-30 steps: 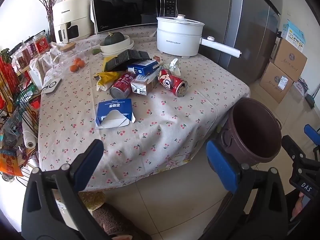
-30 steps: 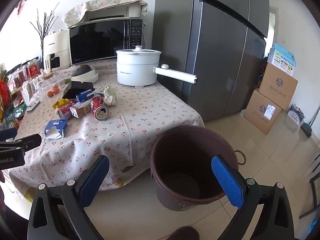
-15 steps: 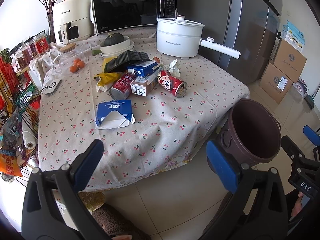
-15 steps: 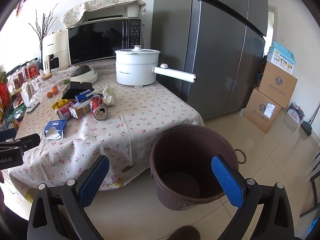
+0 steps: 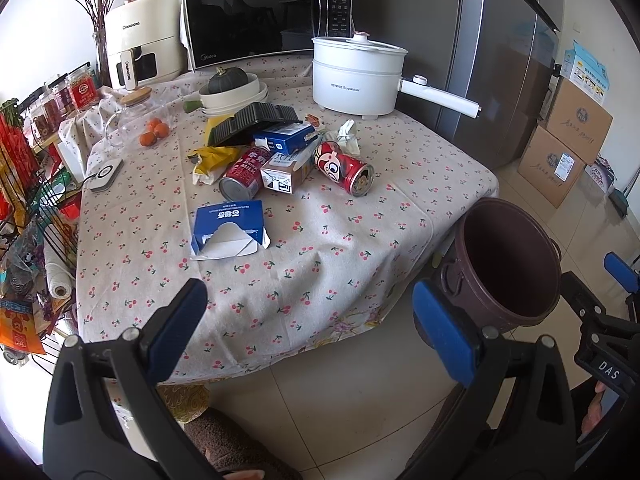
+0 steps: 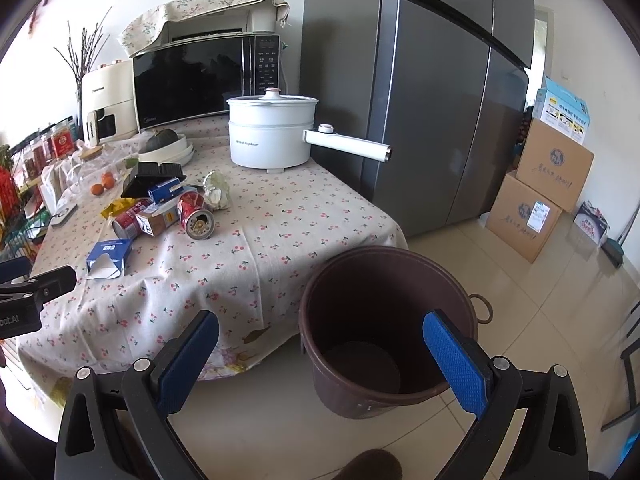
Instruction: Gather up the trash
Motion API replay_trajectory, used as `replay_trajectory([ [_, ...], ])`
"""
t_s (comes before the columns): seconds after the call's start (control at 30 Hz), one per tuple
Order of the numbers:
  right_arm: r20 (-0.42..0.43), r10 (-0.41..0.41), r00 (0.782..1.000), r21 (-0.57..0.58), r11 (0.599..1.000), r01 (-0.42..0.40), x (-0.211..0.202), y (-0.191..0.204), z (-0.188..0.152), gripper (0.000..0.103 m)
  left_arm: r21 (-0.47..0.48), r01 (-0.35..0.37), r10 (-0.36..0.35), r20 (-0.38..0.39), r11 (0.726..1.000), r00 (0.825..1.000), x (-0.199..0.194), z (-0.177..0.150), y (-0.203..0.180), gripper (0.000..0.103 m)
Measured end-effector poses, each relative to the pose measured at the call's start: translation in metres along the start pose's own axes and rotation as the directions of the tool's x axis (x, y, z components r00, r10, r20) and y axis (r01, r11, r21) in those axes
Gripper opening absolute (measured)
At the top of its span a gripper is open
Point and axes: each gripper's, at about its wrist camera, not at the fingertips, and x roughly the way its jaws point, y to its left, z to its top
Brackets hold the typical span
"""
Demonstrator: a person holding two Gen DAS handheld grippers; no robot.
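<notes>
We held both the left gripper (image 5: 306, 308) and right gripper (image 6: 320, 340) apart and empty short of the table (image 5: 360, 240), nothing yet collected; next we judged a reach to the near blue carton (image 5: 229, 228), then the bin (image 6: 384, 320) on the right.

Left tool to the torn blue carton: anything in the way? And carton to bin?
Nothing visible. The left tool is open, off the table's near edge; only bare tablecloth lies between it and the blue carton. The bin stands on the floor by the table corner, mouth open, nothing across it.

Grey fridge (image 6: 436, 100) stands on sunlit beige tiled floor (image 6: 540, 320).
</notes>
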Motion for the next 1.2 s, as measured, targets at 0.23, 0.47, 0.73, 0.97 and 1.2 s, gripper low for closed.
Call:
replay_trajectory([
  [0.23, -0.003, 0.001, 1.000, 0.003, 1.000, -0.001, 0.0009, -0.0009, -0.0010, 0.103, 0.001, -0.001, 0.001, 0.005, 1.000, 1.000, 0.0008, 0.0015, -0.0020, 0.102],
  [0.47, -0.005, 0.000, 1.000, 0.007, 1.000, 0.000, 0.0014, -0.0017, -0.0014, 0.103, 0.000, 0.000, 0.000, 0.006, 1.000, 1.000, -0.0018, 0.0033, -0.0003, 0.102],
  [0.73, -0.005, 0.000, 1.000, 0.008, 1.000, 0.000, 0.0016, -0.0021, -0.0017, 0.103, 0.000, 0.000, 0.000, 0.006, 1.000, 1.000, -0.0018, 0.0016, 0.0006, 0.102],
  [0.97, -0.010, -0.002, 1.000, 0.014, 1.000, 0.002, 0.0030, -0.0015, -0.0035, 0.103, 0.001, 0.001, -0.001, 0.008, 1.000, 1.000, -0.0034, 0.0032, 0.0020, 0.102],
  [1.2, -0.012, -0.001, 1.000, 0.017, 1.000, 0.001, 0.0033, -0.0022, -0.0034, 0.103, 0.002, -0.002, 0.002, 0.009, 1.000, 1.000, -0.0032, 0.0035, 0.0027, 0.102],
])
